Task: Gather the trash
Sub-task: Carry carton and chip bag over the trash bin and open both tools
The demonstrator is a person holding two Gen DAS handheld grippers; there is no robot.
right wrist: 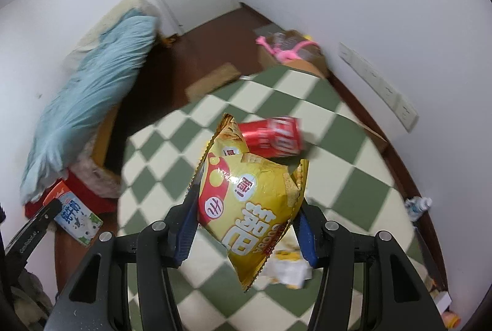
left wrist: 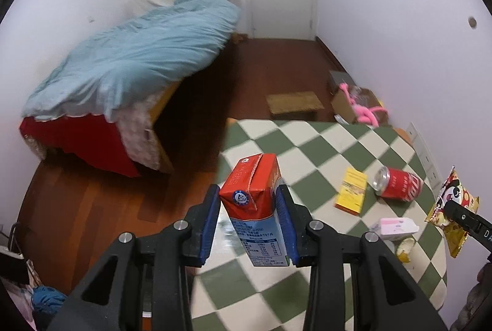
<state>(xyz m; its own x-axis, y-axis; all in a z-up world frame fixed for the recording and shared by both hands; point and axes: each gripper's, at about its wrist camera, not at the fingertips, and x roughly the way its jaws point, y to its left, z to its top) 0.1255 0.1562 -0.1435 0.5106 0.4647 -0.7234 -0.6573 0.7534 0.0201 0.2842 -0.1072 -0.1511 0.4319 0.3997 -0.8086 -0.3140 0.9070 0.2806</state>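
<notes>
Checkered table (left wrist: 323, 146) below both grippers, bedroom behind. Left gripper (left wrist: 250, 208) clamps carton (left wrist: 255, 202), upright between its pads, lifted off the table. Right gripper (right wrist: 246, 223) pinches chip bag (right wrist: 252, 202), long axis hanging down and toward the camera. Ahead of the right gripper, just past the bag: can (right wrist: 273, 135) on its side, long axis crosswise. Right is nearer to it; both are full, so unloading probably comes first. No bin visible.
</notes>
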